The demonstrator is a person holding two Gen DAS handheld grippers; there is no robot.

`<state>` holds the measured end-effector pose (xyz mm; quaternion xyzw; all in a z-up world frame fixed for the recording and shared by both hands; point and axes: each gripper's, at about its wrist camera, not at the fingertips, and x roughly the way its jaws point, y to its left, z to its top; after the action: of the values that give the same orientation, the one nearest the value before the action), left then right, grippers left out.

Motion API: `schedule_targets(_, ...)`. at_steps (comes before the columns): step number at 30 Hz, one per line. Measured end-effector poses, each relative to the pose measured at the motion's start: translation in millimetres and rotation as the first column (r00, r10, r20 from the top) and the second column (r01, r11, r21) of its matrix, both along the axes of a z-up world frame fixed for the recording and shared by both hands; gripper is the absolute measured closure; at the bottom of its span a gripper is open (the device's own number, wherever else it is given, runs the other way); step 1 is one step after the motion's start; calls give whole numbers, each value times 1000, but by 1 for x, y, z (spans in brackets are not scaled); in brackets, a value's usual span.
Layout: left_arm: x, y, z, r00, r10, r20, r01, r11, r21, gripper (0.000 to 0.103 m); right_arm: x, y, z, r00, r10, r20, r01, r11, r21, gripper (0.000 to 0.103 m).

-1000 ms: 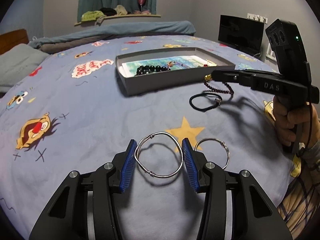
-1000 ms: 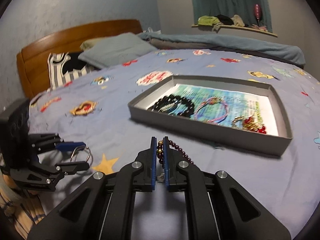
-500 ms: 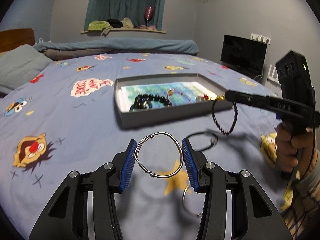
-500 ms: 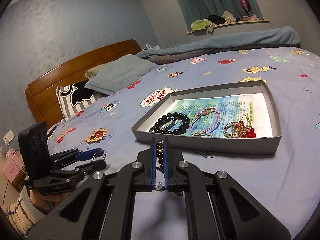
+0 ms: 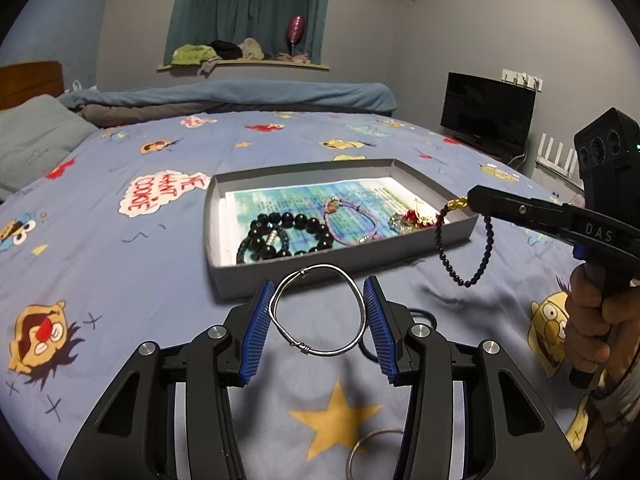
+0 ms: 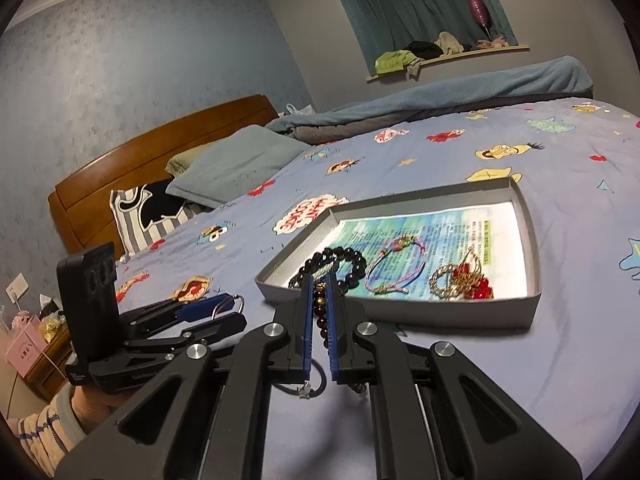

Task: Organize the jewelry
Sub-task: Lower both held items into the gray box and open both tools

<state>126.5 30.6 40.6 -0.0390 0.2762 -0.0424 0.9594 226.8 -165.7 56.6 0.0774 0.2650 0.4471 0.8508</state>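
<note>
Left gripper (image 5: 318, 314): blue pads pressed against either side of a silver wire bangle (image 5: 318, 312), held clear above the bedspread (image 5: 120, 280), just short of the near wall of the grey tray (image 5: 460, 232). Right gripper (image 6: 319, 312): jaws nearly together, pinching a dark red bead bracelet (image 5: 466, 248) at its gold bead; the loop hangs free beside the tray's right near corner.

Tray contents: black bead bracelet (image 5: 288, 236) at near left, pink cord bracelet (image 5: 352, 220) in the middle, gold and red piece (image 5: 412, 218) at right. The far half of the tray floor lies bare.

Judgement: both pieces should be carried higher than the wall before crossing, and released over the bare far portion to avoid tangling. The hanging loop could catch the rim.

On the bedspread near the grippers remain a black hair tie (image 6: 316, 380) and a second silver ring (image 5: 372, 452). Ample room surrounds the tray.
</note>
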Motion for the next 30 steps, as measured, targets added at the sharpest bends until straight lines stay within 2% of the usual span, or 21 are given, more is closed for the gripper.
schedule_targets(18,50,4,12,999,14,29,-15,999,28,56,36,-18,19,996,-83,17,81,993,86,97)
schedule_targets(30,85,16,8,999,37,11,-37,999,12,56,65,-9,17,987,-147,65,145,989,29,97)
